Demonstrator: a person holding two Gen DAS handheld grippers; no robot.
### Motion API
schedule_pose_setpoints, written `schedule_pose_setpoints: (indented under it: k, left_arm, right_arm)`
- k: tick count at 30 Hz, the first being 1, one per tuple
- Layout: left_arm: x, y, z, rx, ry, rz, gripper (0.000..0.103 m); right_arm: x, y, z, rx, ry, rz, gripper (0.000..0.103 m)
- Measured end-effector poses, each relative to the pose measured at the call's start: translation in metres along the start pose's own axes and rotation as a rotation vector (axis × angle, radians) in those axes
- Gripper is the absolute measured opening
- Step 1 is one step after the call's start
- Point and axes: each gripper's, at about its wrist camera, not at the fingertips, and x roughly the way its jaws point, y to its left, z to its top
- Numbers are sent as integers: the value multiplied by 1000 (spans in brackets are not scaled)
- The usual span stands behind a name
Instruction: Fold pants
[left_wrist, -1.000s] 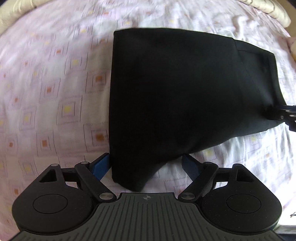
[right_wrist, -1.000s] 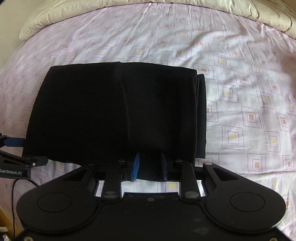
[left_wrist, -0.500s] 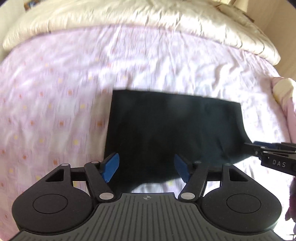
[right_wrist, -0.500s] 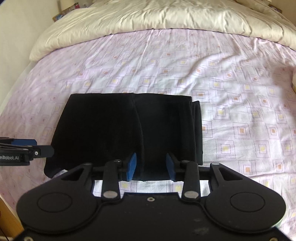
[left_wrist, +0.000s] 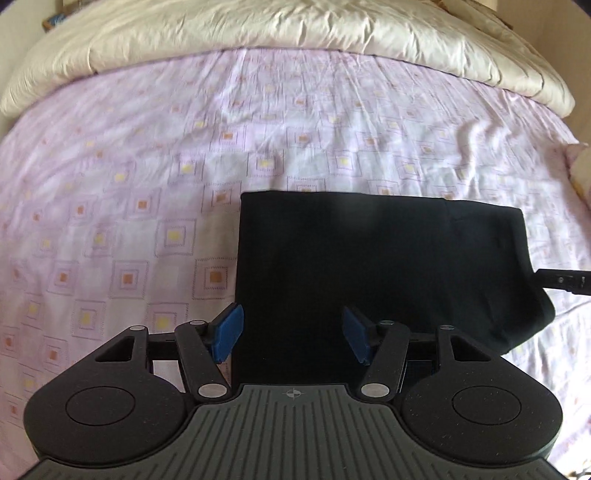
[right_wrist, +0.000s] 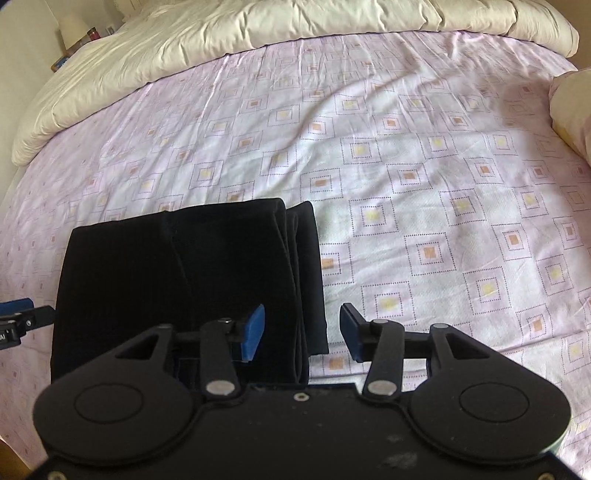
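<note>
In the left wrist view, the black pants (left_wrist: 369, 266) lay folded into a compact block on the pink bed sheet (left_wrist: 147, 177), which had a pattern of small squares. The left gripper (left_wrist: 293, 334) hung above the near edge of the block. Its jaws had just been closing, but the blue pads (left_wrist: 229, 330) stood clearly apart and did not press on the cloth; the fabric was only seen below, between them. So this gripper was released and held nothing. At the right border of the view the tip of the right gripper (left_wrist: 561, 280) was seen just beside the right end of the pants. A cream duvet (left_wrist: 295, 33) lay along the far side of the bed.

In the right wrist view, the same pants (right_wrist: 184, 273) lay at the lower left, with their layered folded edges turned to the right. The right gripper (right_wrist: 302, 332) was above the near right corner of the block. Its jaws had just been opening; the left pad was over the cloth and the right pad over the bare sheet (right_wrist: 406, 166), and neither one squeezed the fabric. It was released too. The tip of the left gripper (right_wrist: 22, 317) appeared at the left border, just beside the left end of the pants. The duvet (right_wrist: 258, 26) was at the top, and a pillow (right_wrist: 572, 107) at the right edge.
</note>
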Motion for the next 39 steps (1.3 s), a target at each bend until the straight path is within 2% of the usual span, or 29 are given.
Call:
schedule_pose_setpoints:
  k: [4,6,8,12,14,15,23,25,28,34,36,39]
  left_arm:
    - [13,9,1,-15,27,12,58]
    - [20,11,2,-14,37,15,63]
    - [30,14,3,-18,57,1,76]
    - [51,17,2,-42,105,-58,85]
    - [59,20,2,-69,114,-87,99]
    - [63,20,3,-78,121,-100,101]
    - [67,14,5,-57,86,-97,103]
    - [68,14,6,-59,83,-90,103]
    - [68,13,6,-71,84,-84,103]
    - [73,14,11,-121,97,-79,103]
    - [70,18,14,-148,89,-96,94]
    - [60,23,15,-193,62,-134,47]
  right_arm:
    - [18,-2,9,-4,21,25,51]
    - [26,-2,11,-1,46,38,51]
    - [39,-4,12,7,84,49,53]
    - [58,-9,13,62,113,93,61]
    - [63,-11,14,89,118,117,64]
    - [66,-12,15,95,117,131,67]
    - [70,-10,14,50,87,179,78]
    - [67,-7,13,34,82,163,76]
    - [58,0,12,-16,41,90,75]
    - [66,-16,15,76,81,151,78]
    - [71,-17,20,94,139,224,78]
    - [71,-11,24,64,157,231,72]
